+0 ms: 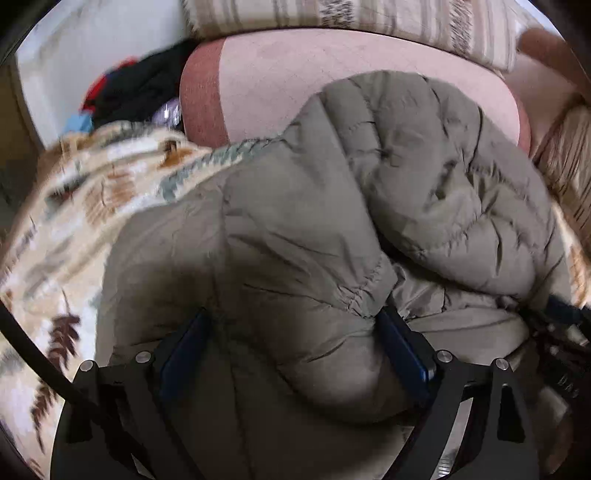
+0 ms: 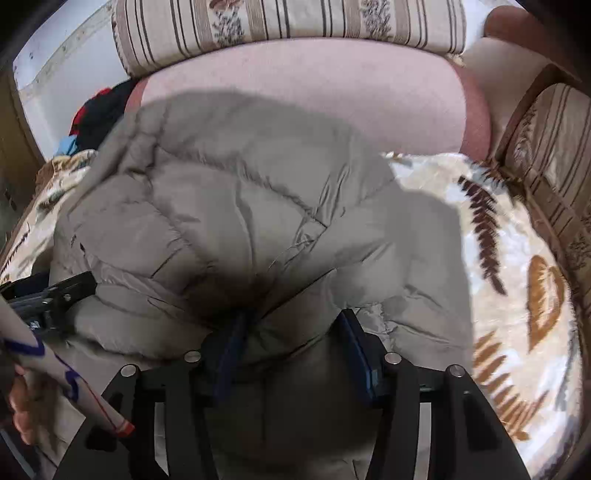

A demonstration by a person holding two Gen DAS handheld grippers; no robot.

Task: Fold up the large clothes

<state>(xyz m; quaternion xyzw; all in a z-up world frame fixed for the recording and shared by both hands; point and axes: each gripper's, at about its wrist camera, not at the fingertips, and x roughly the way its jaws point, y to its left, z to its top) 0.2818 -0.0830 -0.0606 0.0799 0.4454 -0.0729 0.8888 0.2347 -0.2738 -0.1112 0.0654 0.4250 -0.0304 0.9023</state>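
A large grey-olive puffer jacket (image 1: 314,229) lies bunched on a leaf-patterned blanket (image 1: 74,206) on a sofa. My left gripper (image 1: 295,321) has a thick fold of the jacket between its blue-padded fingers and is clamped on it. In the right wrist view the same jacket (image 2: 240,206) fills the middle. My right gripper (image 2: 295,325) also has a bulky fold of it between its fingers. The left gripper (image 2: 55,295) shows at the left edge of the right wrist view, and the right gripper (image 1: 561,332) at the right edge of the left wrist view.
A pink seat cushion (image 2: 314,92) and a striped back cushion (image 2: 277,26) lie behind the jacket. A striped armrest (image 2: 554,166) stands at the right. Dark and red clothes (image 1: 136,88) are piled at the far left by the wall.
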